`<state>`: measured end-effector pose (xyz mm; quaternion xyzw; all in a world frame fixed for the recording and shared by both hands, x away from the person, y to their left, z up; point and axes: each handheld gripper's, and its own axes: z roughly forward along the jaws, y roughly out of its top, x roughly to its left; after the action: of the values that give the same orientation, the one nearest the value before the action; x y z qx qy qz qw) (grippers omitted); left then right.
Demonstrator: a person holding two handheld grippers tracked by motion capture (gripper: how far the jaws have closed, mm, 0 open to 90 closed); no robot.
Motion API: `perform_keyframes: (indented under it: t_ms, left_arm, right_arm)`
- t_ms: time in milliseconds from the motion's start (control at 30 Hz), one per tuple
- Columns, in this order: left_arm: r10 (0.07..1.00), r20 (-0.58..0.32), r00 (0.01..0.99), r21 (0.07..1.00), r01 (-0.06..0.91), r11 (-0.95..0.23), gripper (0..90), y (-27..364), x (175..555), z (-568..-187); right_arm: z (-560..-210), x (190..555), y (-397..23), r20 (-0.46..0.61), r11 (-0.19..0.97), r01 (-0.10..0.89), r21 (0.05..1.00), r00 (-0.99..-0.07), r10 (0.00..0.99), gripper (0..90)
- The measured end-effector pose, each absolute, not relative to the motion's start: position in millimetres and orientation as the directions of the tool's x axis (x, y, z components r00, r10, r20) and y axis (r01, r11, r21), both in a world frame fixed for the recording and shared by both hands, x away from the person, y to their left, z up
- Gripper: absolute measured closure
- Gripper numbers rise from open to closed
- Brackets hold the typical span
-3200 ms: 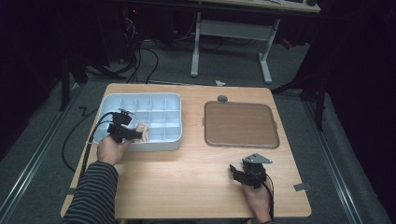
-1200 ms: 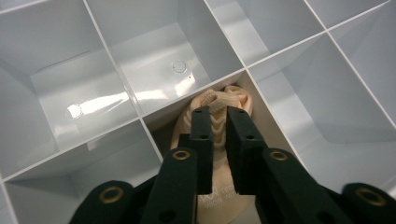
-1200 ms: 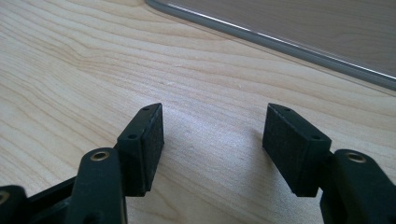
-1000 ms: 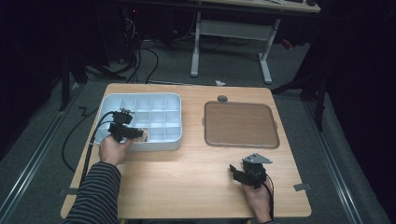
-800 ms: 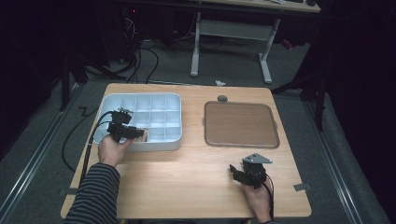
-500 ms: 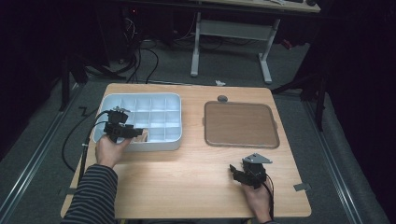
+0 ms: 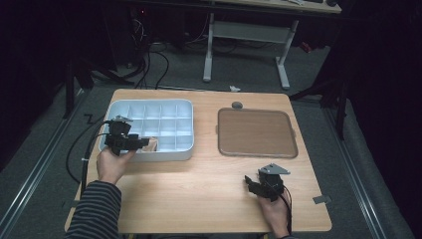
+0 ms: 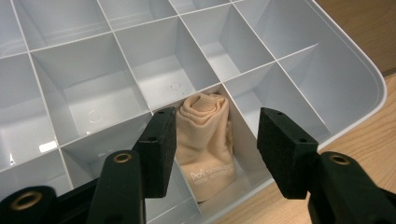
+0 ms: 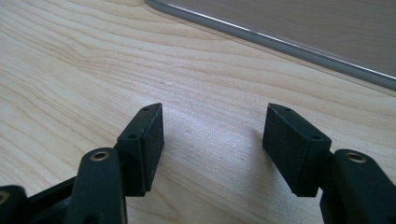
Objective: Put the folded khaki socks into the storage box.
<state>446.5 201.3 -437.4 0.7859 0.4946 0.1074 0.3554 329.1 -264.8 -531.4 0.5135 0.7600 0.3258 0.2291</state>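
Step in hand: release. I have the left tool (image 8: 212, 154) over the near edge of the white divided tray (image 7: 149, 155), and its jaws have just been opening. They now stand spread, one pad on each side of the rolled beige sock (image 8: 205, 140), with a gap between the right-hand pad and the cloth; the left-hand pad lies close beside the roll, but I judge that it no longer presses. The sock stands on end in a compartment of the tray's near row, printed end toward the camera, rolled end toward the tray's middle. In the high view, the same sock (image 7: 152, 145) shows as a small tan patch just beyond the left tool (image 7: 144, 142).

The right tool (image 9: 212, 149) is spread as well, with nothing between its jaws. It rests low over the bare wood of the bench (image 7: 199, 184), near the brown flat tray (image 7: 256, 132), whose rim crosses the top of the right gripper view.

Next move, as I judge it:
1. Lift the left tool straight up and back toward me, so that neither pad drags the roll out of its compartment.
2. Keep the jaws spread until they clear the partition walls.
3. Check that the sock stays seated; the roll stands taller than the partitions and could tip onto a neighbouring compartment.
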Motion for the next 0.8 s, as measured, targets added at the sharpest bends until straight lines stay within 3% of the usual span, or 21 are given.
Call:
perform_keyframes:
  t_ms: [800]
  left_arm:
    - [0.836,-0.211,0.506,0.710,0.667,-0.225,46.5,208.7,417.0,-429.7]
  right_arm:
    - [-531.4,329.1,-264.8,-0.013,0.260,0.631,0.731,-0.368,0.930,38.2]
